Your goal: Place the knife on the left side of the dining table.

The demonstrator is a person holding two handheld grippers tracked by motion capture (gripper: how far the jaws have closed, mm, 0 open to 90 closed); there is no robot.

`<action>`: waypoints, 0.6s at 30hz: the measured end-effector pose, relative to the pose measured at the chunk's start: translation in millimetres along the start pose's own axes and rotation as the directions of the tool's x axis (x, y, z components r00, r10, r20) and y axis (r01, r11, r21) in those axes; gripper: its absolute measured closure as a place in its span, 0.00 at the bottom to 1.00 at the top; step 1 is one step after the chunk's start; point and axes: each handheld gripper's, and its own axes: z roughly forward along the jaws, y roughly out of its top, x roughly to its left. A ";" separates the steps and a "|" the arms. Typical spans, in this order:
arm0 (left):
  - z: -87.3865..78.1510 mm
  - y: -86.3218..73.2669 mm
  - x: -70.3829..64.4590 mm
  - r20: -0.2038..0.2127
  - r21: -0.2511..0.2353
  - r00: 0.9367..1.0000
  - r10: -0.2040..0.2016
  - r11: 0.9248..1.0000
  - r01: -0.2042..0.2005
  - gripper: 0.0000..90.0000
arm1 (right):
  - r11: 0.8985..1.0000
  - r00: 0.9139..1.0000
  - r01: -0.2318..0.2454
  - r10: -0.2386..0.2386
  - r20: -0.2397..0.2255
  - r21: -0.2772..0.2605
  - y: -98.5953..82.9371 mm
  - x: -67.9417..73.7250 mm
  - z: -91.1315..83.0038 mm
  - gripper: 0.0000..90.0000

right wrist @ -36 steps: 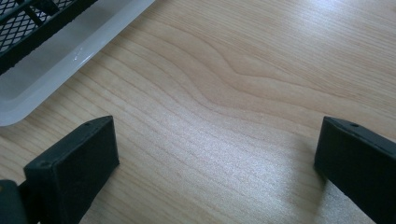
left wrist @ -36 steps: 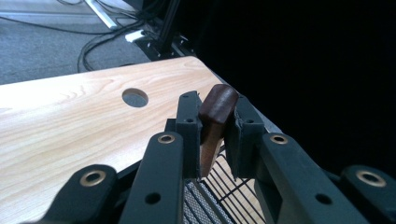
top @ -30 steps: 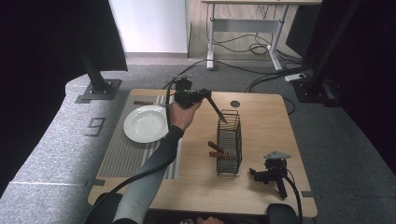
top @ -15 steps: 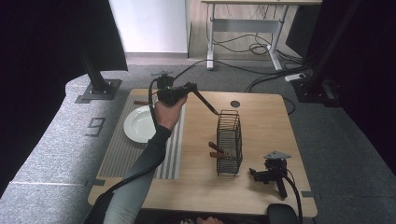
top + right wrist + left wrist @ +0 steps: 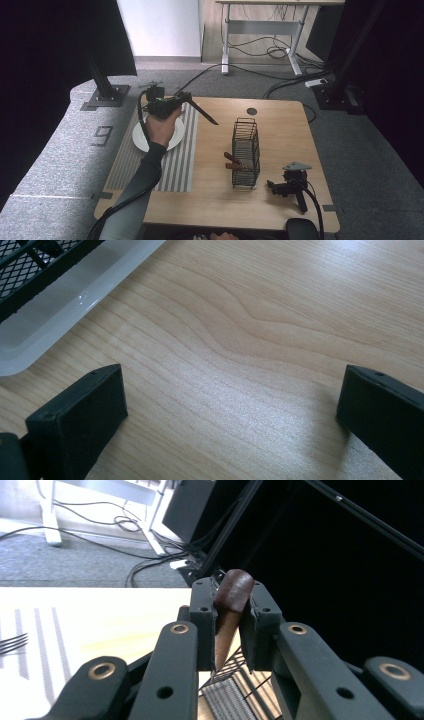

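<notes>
A hand holds my left gripper (image 5: 187, 100) in the air above the far end of the striped placemat (image 5: 150, 172) and the white plate (image 5: 176, 136). It is shut on a brown-handled utensil (image 5: 205, 114) whose dark slim end points right and down toward the black wire basket (image 5: 246, 150). In the left gripper view the brown handle (image 5: 231, 595) is pinched between the two jaws of the left gripper (image 5: 229, 607). More brown-handled utensils (image 5: 232, 161) stick out of the basket's left side. My right gripper (image 5: 286, 188) lies on the table right of the basket, open (image 5: 230, 405) over bare wood.
Fork tines (image 5: 12, 642) lie on the placemat in the left gripper view. A white tray edge (image 5: 60, 305) runs under the basket mesh in the right gripper view. A dark round hole (image 5: 251, 111) marks the table's far side. Cables trail on the floor beyond.
My left gripper has carried the utensil away from the basket top, leftward and toward the far side, to above the plate. The right gripper has not moved.
</notes>
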 end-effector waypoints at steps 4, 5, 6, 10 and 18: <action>-12.0 -9.5 6.8 -0.025 -0.005 1.000 -0.014 1.000 0.014 0.86 | 1.000 1.000 0.000 0.000 0.000 0.000 0.0 0.0 0.0 0.00; -14.5 -12.5 8.6 -0.030 -0.006 0.999 -0.018 1.000 0.018 0.86 | 1.000 1.000 0.000 0.000 0.000 0.000 0.0 0.0 0.0 0.00; -16.5 -16.1 10.4 -0.035 -0.010 0.999 -0.024 1.000 0.024 0.86 | 1.000 1.000 0.000 0.000 0.000 0.000 0.0 0.0 0.0 0.00; -20.5 -31.7 19.0 -0.044 -0.002 0.997 -0.058 0.998 0.058 0.86 | 1.000 1.000 0.001 -0.001 0.000 0.000 0.0 0.0 0.0 0.00; -35.7 -55.3 31.8 -0.092 0.000 0.992 -0.090 0.996 0.090 0.86 | 1.000 1.000 0.002 -0.002 0.000 0.000 -0.1 -0.1 0.1 0.00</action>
